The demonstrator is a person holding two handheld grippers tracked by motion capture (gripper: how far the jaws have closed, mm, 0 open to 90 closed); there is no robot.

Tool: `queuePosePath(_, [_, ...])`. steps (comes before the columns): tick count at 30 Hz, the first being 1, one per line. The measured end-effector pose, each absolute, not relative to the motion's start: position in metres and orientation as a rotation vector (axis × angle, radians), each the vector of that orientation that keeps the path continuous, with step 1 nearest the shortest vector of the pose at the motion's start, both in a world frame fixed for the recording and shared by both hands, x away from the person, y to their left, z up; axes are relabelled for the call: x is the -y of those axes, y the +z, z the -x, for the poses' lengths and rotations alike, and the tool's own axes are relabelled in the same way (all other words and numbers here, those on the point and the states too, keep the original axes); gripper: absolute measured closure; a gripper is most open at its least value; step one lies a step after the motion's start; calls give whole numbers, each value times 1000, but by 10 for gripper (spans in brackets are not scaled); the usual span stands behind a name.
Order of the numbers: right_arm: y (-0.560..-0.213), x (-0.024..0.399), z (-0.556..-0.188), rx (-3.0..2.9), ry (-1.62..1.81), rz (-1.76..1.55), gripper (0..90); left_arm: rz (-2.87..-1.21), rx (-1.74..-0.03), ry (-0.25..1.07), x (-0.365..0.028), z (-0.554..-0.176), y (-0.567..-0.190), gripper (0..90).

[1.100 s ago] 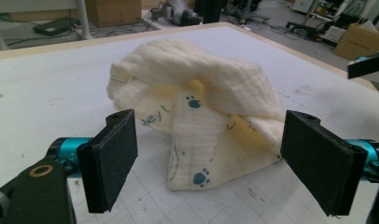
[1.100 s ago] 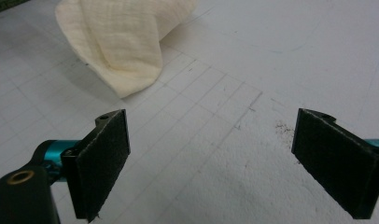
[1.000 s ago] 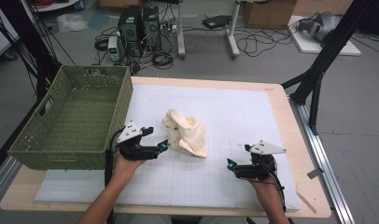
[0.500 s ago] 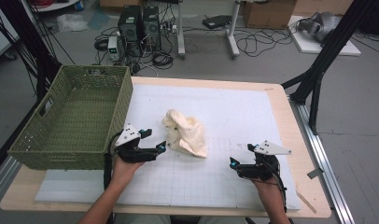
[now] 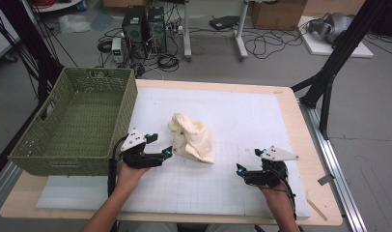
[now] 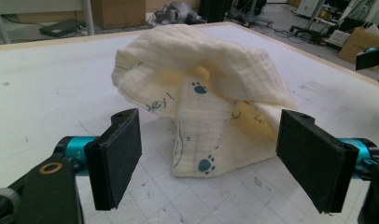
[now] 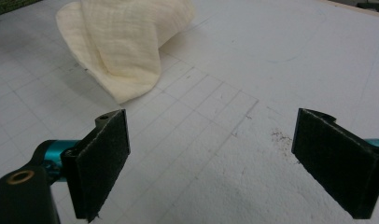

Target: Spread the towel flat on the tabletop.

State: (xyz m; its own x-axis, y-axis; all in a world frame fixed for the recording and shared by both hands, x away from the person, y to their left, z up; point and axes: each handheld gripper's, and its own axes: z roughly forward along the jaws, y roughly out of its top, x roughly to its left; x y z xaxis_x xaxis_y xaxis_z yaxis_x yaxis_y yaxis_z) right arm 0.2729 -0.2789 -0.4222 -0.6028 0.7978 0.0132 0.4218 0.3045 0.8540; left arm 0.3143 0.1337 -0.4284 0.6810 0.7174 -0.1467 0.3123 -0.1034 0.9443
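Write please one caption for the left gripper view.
Open left gripper facing a crumpled cream cloth with blue paw prints on the white mat.

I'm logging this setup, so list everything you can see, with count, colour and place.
crumpled cream muslin cloth with blue paw prints: one, cream, middle of the mat
green woven plastic basket: one, green, left edge of the table
white gridded mat: one, white, covering the tabletop
light wooden table: one, tan
black computer towers: two, black, floor behind
left hand-held gripper: one, black, open, beside the cloth
right hand-held gripper: one, black, open, right of the cloth
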Motion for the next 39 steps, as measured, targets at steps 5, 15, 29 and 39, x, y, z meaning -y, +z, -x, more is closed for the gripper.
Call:
queuePosePath(5, [-422, 273, -275, -2180, 1225, -1060, 106, -1689, -846, 423, -135, -314, -428, 225])
queuePosePath(15, [-413, 249, -284, -2230, 1274, -995, 185, -1681, -870, 425, -137, -314, -429, 237])
queuePosePath(29, [-404, 163, -320, -2384, 1232, -722, 470, -1709, -851, 405, -138, -315, -431, 343])
queuePosePath(39, [-417, 137, -347, -2445, 1023, -757, 761, -1722, -877, 412, -138, -316, -433, 405])
